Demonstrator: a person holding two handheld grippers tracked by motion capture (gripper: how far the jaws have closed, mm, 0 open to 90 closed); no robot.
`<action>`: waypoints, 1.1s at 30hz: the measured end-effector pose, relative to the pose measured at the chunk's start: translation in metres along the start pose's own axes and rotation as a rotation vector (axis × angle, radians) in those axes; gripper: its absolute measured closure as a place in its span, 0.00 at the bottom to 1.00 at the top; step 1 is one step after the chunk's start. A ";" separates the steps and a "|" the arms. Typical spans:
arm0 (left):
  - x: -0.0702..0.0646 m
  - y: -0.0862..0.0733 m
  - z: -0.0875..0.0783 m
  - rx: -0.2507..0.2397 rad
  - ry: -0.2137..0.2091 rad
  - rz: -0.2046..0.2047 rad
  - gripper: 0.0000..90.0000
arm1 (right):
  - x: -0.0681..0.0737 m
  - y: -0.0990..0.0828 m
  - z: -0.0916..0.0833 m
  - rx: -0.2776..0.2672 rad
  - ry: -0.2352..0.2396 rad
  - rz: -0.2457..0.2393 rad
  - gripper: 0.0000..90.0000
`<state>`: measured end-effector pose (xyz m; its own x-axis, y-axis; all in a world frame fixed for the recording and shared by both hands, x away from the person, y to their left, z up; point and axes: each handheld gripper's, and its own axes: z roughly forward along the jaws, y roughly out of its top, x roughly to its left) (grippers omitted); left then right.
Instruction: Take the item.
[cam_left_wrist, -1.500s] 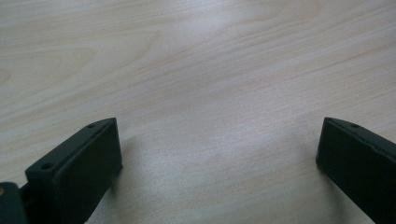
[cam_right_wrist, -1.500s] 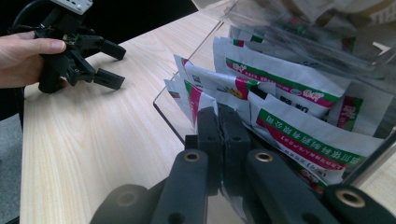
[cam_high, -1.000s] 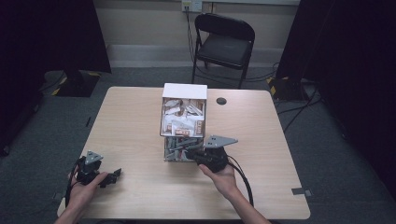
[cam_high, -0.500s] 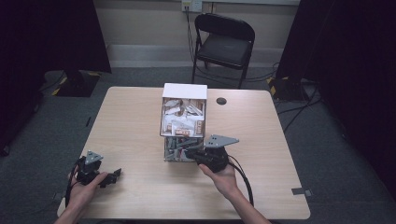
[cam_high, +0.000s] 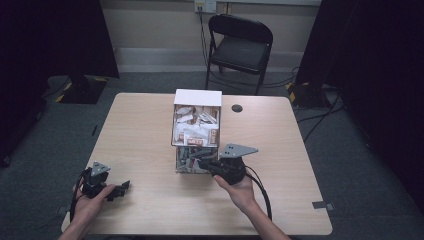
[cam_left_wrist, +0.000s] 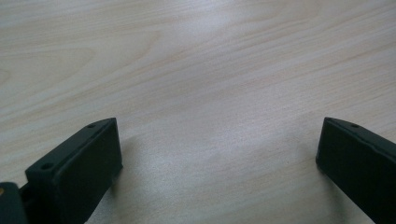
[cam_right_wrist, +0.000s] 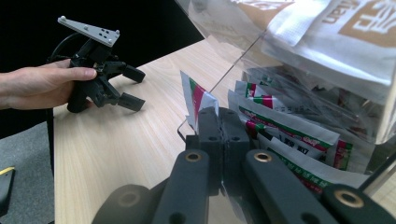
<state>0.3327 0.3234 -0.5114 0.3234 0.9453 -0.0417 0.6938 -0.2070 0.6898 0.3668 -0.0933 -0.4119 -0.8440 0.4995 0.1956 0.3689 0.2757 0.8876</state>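
On the pale wooden desk (cam_high: 150, 130), a clear two-tier box (cam_high: 196, 131) stands near the middle, its upper tier packed with white and brown sachets (cam_high: 196, 124) and its lower tier with green and red packets (cam_high: 191, 157). The right claw (cam_high: 210, 165) sits at the near right corner of that lower tier, held in the person's right hand (cam_high: 239, 187). In the right gripper view its two black jaws are pressed together on the edge of one green, red and white packet (cam_right_wrist: 196, 100), which sticks up just past the tips at the open front of the lower tier. More packets of the same kind (cam_right_wrist: 285, 130) lie stacked just beside it behind the clear wall, and the white sachets (cam_right_wrist: 336, 28) fill the tier overhead.

The left claw (cam_high: 117, 189) rests low over the near left corner of the desk, well apart from the box, in the person's left hand (cam_high: 87, 202). Its jaws stand wide apart with bare wood between them in the left gripper view, gripping nothing; the right gripper view also shows it (cam_right_wrist: 128, 88) spread open off to the side.

A black folding chair (cam_high: 240, 45) stands beyond the far edge of the desk, and a small dark round disc (cam_high: 237, 108) lies on the desk to the right of the box.
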 end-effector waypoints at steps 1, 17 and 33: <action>0.000 0.000 0.000 0.000 0.000 0.000 0.00 | 0.000 0.000 0.000 0.000 0.000 0.000 0.99; 0.000 0.000 0.000 0.000 0.000 0.000 0.00 | 0.005 0.006 -0.006 -0.023 0.007 -0.007 0.99; 0.000 0.000 0.000 0.000 0.000 0.000 0.00 | 0.010 0.009 -0.019 -0.035 0.010 -0.007 0.99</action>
<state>0.3327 0.3234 -0.5114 0.3236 0.9453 -0.0415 0.6934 -0.2070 0.6902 0.3547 -0.1018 -0.3937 -0.8501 0.4898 0.1935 0.3494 0.2497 0.9031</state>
